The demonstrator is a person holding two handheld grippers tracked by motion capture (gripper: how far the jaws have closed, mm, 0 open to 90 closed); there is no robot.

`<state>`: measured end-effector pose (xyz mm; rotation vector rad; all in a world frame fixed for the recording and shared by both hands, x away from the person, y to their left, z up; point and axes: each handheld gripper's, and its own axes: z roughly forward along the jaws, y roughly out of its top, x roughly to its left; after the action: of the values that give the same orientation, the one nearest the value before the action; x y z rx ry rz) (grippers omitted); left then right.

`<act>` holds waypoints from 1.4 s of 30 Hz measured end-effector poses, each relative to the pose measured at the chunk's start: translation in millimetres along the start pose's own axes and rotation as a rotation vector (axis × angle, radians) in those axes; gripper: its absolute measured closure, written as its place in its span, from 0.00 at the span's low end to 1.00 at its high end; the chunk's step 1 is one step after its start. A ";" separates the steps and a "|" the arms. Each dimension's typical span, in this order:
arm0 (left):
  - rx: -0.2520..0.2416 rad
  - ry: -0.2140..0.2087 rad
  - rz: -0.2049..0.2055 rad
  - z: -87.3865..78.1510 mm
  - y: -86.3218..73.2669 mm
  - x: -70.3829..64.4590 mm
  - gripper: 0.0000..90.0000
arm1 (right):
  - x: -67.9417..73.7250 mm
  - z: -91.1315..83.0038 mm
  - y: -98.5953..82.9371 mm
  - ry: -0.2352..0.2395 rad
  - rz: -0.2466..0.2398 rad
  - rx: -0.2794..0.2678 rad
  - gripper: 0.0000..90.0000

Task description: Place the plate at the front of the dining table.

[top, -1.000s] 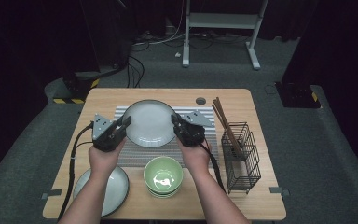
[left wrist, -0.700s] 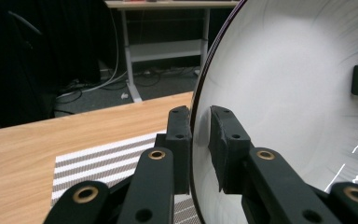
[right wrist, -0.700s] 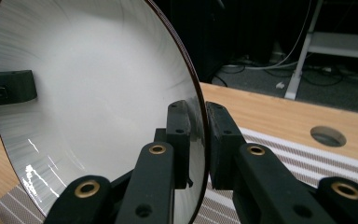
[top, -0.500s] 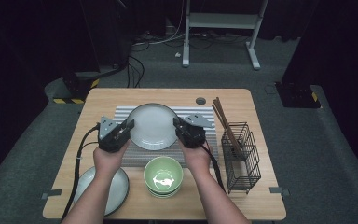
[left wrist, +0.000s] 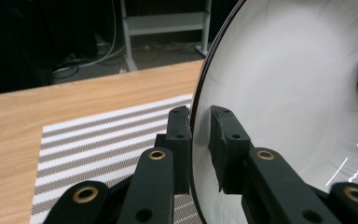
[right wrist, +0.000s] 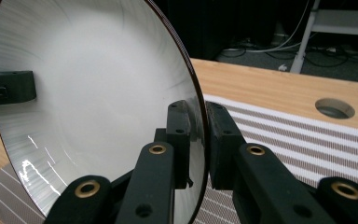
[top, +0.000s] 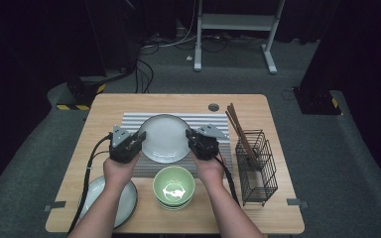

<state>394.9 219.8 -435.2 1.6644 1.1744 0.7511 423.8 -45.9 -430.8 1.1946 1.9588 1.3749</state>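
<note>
Both forearms came in from the near table edge, angled slightly inward, wrists level. Between them, near me, sat a green bowl (top: 174, 186); a second plate (top: 110, 198) lay under my left forearm. My left gripper (top: 140, 137) was clamped on the left rim of the white plate (top: 165, 138), one jaw on each face. My right gripper (top: 189, 137) pinched the opposite rim the same way. The plate was held between them above the striped mat (top: 206, 121), tilted. Farther right stood the wire rack (top: 257, 166) with chopsticks (top: 238, 128).
</note>
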 end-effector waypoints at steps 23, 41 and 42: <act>0.112 -0.014 0.018 9.4 -30.3 -12.3 0.87 | -5.1 -0.4 -43.0 -0.016 0.028 0.062 0.90; 0.142 -0.018 0.005 22.0 -31.1 -10.5 0.88 | -8.2 4.6 -45.5 -0.034 0.015 0.085 0.90; 0.158 -0.019 0.024 22.4 -31.0 -8.6 0.88 | -8.5 6.1 -46.2 -0.035 0.016 0.090 0.90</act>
<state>399.9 207.5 -472.1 1.8145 1.2292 0.6695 415.0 -55.7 -476.3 1.2691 2.0094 1.2765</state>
